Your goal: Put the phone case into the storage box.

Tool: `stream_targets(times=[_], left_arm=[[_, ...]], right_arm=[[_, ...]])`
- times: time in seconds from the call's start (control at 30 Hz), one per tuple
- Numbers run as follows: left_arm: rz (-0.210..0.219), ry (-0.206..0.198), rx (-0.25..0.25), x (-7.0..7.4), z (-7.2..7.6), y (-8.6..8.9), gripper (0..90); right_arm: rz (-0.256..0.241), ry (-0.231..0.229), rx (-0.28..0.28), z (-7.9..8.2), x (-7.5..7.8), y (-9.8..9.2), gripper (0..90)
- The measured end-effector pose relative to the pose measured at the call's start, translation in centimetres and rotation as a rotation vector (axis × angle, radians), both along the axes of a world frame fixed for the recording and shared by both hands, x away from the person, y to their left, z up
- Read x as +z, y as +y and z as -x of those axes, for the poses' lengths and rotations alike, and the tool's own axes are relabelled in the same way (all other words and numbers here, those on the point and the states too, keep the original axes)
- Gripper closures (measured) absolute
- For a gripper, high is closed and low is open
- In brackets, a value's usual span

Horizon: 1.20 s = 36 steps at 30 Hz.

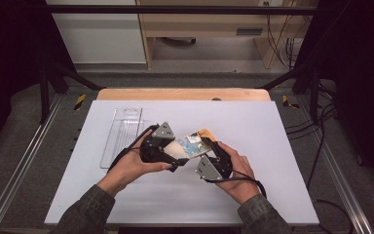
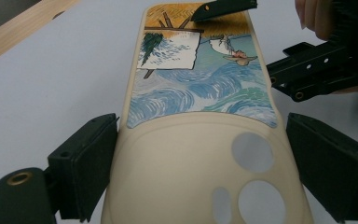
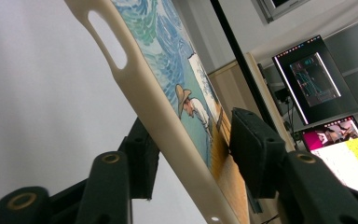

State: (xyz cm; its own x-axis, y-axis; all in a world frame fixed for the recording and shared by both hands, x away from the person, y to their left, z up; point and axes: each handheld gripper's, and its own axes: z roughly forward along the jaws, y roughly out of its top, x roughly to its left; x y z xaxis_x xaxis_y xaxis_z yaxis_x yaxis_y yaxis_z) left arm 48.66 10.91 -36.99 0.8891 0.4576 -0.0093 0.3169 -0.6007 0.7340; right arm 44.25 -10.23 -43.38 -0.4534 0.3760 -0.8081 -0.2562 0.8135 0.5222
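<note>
Over the white table (image 1: 272, 146), mid-frame, the painted case (image 2: 200, 121) hung between both tools, the left gripper (image 2: 200, 172) closed across its camera end and the right gripper (image 3: 191, 154) pinching its far edge, so both grips ought to be kept even to avoid twisting it.

I see both hands mid-bench: left gripper (image 1: 168, 155) jaws straddle the phone case (image 1: 191, 145) sides; right gripper (image 1: 209, 148) jaws clamp its far end.

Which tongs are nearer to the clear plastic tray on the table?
Left. The left tongs lie just right of the clear plastic tray; the right tongs sit farther right, beyond the cream painted phone case.
</note>
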Motion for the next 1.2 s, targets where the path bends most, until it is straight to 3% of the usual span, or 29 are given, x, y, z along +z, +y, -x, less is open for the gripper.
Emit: stream_targets(times=[0.43,0.57,0.67,0.77,0.97,1.2], left_arm=[[0.079,0.039,0.032,0.7,-0.3,0.4,10.9],[0.105,0.046,0.043,0.9,-0.3,0.4,10.7],[0.124,0.049,0.051,1.0,-0.3,0.4,10.5],[0.176,0.025,0.066,1.3,-0.3,0.5,13.5],[0.3,-0.056,0.124,2.2,-0.3,1.1,3.6],[0.376,-0.142,0.223,2.2,-0.3,2.2,1.8]], right_arm=[[0.053,-0.008,0.039,0.3,-0.4,0.4,75.7],[0.078,0.003,0.052,0.5,-0.7,0.5,79.1],[0.068,0.007,0.051,0.5,-0.8,0.5,79.3],[0.05,0.02,0.052,0.5,-0.7,0.4,79.5],[0.033,0.044,0.041,0.2,-0.8,-0.2,79.6],[-0.067,0.125,-0.011,-0.7,-1.2,-1.2,79.6]])
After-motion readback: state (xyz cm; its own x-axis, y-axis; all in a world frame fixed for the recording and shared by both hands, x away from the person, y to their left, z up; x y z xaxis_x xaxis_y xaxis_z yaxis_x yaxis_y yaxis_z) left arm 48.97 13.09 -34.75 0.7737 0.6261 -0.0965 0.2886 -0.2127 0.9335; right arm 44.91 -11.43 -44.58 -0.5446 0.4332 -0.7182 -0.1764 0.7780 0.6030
